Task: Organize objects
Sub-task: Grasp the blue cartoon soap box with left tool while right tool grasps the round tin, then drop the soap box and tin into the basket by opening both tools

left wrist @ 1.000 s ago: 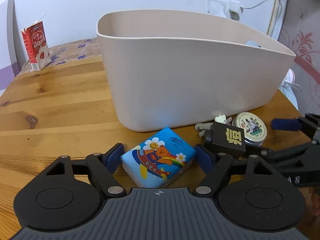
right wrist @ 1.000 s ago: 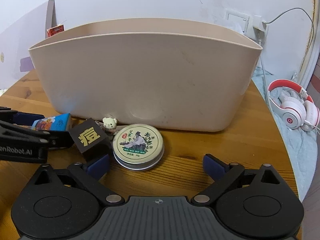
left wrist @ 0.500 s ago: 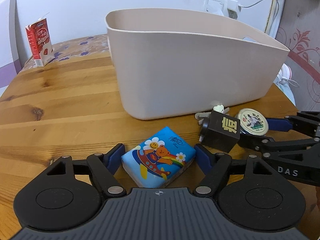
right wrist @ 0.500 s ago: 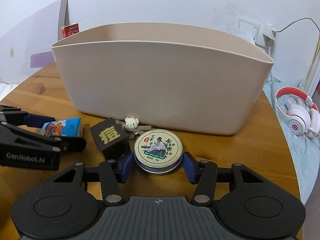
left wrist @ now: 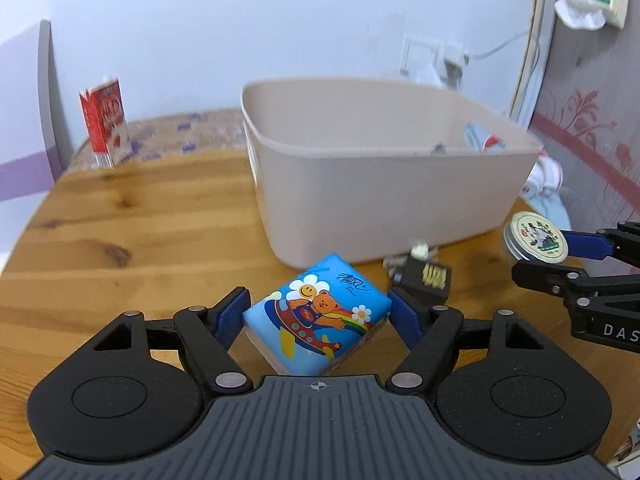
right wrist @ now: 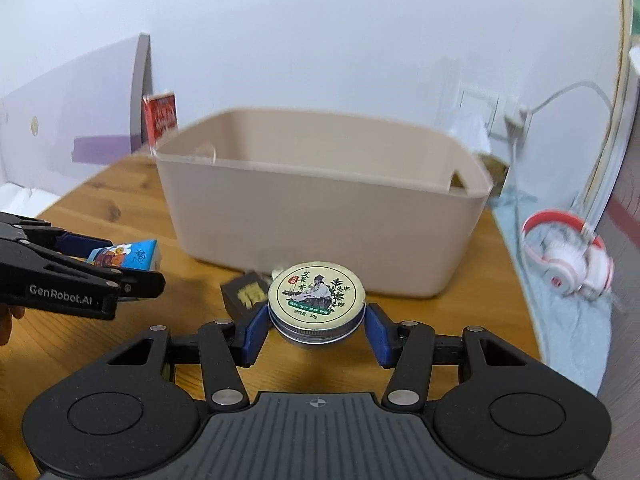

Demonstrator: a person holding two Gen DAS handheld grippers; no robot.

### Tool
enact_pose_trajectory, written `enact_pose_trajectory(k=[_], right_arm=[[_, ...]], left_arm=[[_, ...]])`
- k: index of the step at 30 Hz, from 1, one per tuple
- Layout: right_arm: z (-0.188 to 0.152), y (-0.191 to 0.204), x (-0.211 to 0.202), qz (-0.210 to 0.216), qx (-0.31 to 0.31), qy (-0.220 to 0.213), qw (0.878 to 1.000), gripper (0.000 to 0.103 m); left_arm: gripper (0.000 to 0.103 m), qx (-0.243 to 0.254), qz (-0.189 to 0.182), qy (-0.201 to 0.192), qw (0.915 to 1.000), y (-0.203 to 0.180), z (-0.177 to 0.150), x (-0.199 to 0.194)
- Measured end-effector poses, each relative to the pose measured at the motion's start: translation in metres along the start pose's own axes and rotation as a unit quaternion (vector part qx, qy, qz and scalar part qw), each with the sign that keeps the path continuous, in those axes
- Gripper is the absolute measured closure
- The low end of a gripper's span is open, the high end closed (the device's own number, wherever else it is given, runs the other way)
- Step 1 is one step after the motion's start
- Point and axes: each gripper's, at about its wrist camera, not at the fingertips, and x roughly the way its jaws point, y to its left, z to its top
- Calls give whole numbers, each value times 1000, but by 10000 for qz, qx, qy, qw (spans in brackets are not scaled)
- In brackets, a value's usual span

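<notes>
My left gripper (left wrist: 318, 306) is shut on a blue tissue pack (left wrist: 320, 324) with a bear print and holds it above the wooden table (left wrist: 140, 220). The right gripper (right wrist: 316, 320) is shut on a round metal balm tin (right wrist: 316, 288), also lifted off the table. Both grippers hang in front of the beige plastic bin (right wrist: 320, 220), which stands a short way beyond them. From the left wrist view the tin (left wrist: 535, 236) shows at the right, between the other gripper's blue pads. A black cube (right wrist: 246, 294) with a gold character lies on the table between the two grippers.
A tiny bear figurine (left wrist: 420, 248) lies by the bin's (left wrist: 380, 188) front wall, behind the cube (left wrist: 426, 280). A red milk carton (left wrist: 105, 122) stands at the table's far left. Red and white headphones (right wrist: 568, 256) rest on blue cloth past the table's right edge.
The right gripper shut on the tin, which lay on the table, and raised it. My left gripper rose with the tissue pack. Both now look down over the bin's rim.
</notes>
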Motion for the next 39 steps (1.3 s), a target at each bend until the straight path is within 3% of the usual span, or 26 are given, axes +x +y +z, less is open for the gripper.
enact_pose_trajectory(k=[11, 19, 28, 36, 39], right_arm=[[42, -10, -38, -327, -36, -709, 9969, 53], [75, -23, -29, -522, 121, -956, 9940, 53], [105, -38, 9, -588, 89, -824, 9948, 53], [106, -47, 60, -645, 107, -369, 9972, 53], [101, -49, 76, -642, 83, -155, 9978, 53]], left_arm=[[27, 176, -221, -699, 9972, -4, 57, -38], [27, 248, 15, -887, 9957, -7, 107, -8], [27, 392, 125, -457, 9981, -16, 137, 66], [27, 536, -40, 143, 9985, -24, 133, 120], [26, 620, 48, 152, 9979, -26, 132, 124]])
